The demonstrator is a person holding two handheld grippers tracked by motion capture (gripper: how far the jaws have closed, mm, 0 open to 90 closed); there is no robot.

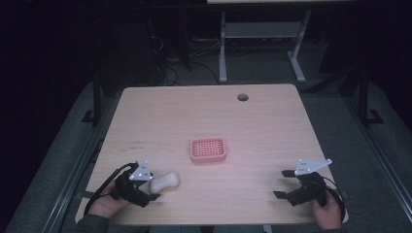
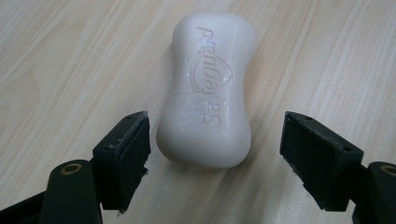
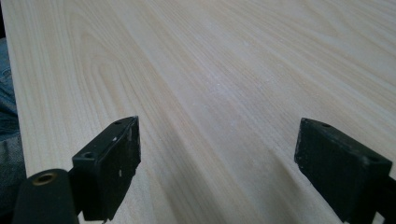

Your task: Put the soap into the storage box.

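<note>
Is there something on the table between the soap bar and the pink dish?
No. In the high view, bare wood separates the soap bar from the pink dish.

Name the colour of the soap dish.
Pink soap dish, with a grid pattern; clearest in the high view.

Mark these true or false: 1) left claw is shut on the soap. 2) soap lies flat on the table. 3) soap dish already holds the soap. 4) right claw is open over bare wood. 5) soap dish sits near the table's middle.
1) False: the left claw is open, its jaws either side of the soap with gaps.
2) True, on the table.
3) False: the soap dish is empty.
4) True of the right claw.
5) True.
</note>
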